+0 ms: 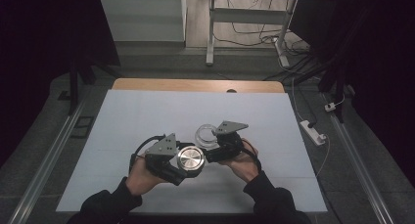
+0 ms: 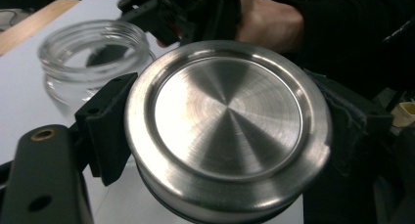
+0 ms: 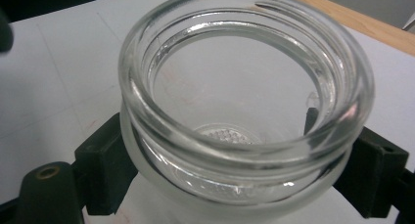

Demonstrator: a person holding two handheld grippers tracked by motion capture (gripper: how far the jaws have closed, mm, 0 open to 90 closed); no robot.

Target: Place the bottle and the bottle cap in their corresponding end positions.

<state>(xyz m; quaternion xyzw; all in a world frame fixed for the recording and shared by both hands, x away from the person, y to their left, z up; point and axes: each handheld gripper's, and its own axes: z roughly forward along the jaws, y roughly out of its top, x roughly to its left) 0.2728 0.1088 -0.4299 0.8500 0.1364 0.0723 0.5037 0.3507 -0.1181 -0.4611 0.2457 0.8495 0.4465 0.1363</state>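
My left gripper [image 2: 225, 136] is clamped on the lid [image 2: 227, 131]: one black pad [image 2: 110, 126] presses its rim at 9 o'clock, the other at 3 o'clock, and the brushed metal face tilts up toward the camera. In the high view the lid [image 1: 190, 159] sits just beside my left hand [image 1: 144, 177], at that gripper's [image 1: 188, 160] tip.

My right gripper [image 3: 240, 170] grips the jar [image 3: 242, 101] below its neck, pads [image 3: 105, 170] on the glass at 9 and 3 o'clock. The jar is clear, open-mouthed, empty as far as I can see.

From the left gripper view the jar [image 2: 93, 57] stands at 10 o'clock beyond the lid, blurred, not touching it.

From above, the jar [image 1: 207, 134] lies at 1 o'clock from the lid, near it, ahead of my right hand [image 1: 243, 160] and right gripper [image 1: 211, 138]. Both sit over the white mat [image 1: 147, 111] covering the table [image 1: 195, 85]; I can't tell whether the jar rests on it.
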